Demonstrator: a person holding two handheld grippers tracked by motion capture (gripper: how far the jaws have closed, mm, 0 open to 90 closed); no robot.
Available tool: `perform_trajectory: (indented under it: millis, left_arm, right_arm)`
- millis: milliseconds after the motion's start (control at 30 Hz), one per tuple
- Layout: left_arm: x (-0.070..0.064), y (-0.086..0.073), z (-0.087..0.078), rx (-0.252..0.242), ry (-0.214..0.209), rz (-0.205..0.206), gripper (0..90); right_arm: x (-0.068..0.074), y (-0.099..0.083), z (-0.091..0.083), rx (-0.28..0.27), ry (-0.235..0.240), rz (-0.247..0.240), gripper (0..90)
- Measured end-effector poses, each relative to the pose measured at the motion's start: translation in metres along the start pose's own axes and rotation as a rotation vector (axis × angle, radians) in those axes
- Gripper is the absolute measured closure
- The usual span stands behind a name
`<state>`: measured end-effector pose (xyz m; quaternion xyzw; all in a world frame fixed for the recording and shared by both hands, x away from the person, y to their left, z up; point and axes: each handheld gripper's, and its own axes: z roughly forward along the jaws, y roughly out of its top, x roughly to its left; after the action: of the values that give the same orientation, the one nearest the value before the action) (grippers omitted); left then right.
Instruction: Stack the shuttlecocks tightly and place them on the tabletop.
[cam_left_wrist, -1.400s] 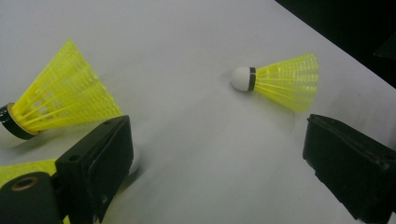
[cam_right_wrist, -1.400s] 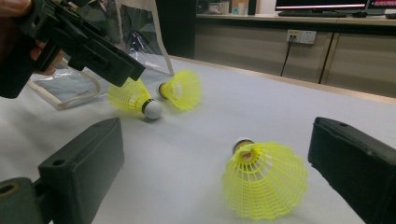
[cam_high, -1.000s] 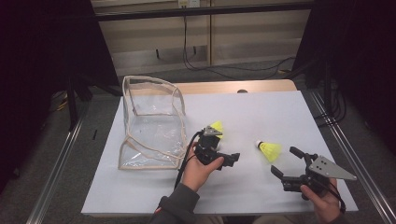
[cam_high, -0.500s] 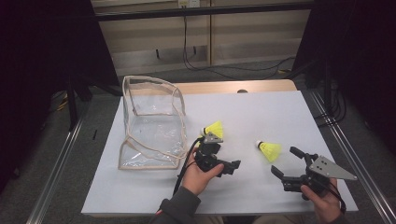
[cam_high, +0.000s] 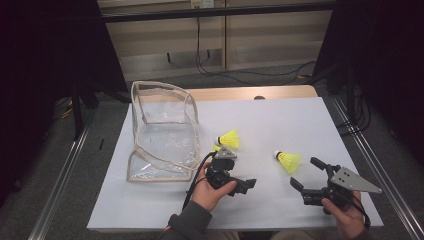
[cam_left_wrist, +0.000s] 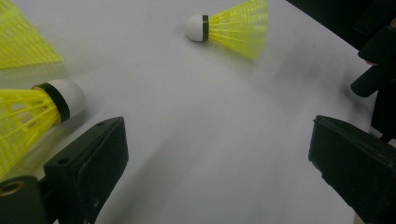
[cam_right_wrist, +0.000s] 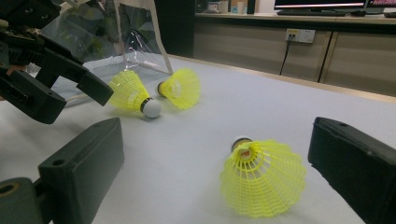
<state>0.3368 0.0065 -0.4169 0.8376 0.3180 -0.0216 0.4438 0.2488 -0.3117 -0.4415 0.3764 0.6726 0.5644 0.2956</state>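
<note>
- My left gripper has its jaws spread wide, holding nothing, low over the sheet.
- My right gripper is likewise spread and empty.
- One shuttlecock lies just ahead of the right gripper.
- Two more shuttlecocks lie near the left gripper, beside the clear bag.

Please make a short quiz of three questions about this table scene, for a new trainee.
1. True or false: the left claw is shut on a shuttlecock.
2. How many yellow shuttlecocks lie on the white table?
3. Which lies nearest the right claw? A) the clear bag B) the lone shuttlecock C) the pair of shuttlecocks

Key: 1 false, its jaws stand open and hold nothing; 2 three; 3 B.
</note>
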Motion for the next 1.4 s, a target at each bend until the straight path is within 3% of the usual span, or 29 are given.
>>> perform_trajectory:
  millis: [333,467,900,1400]
  left_arm:
    - [-0.001,-0.008,-0.007,0.000,-0.030,0.011,4.1]
    - [-0.001,-0.010,-0.011,0.002,-0.031,0.032,4.1]
    - [0.002,-0.020,-0.017,0.009,-0.022,0.035,3.9]
    - [0.002,-0.028,-0.026,0.028,-0.041,0.087,3.9]
  right_arm:
    - [0.002,0.001,0.000,-0.005,0.005,0.001,3.1]
    - [0.001,0.000,0.000,-0.004,0.004,-0.002,3.1]
    - [0.001,0.001,0.000,-0.002,0.005,0.001,3.1]
    - [0.002,0.001,0.000,-0.004,0.005,0.004,3.1]
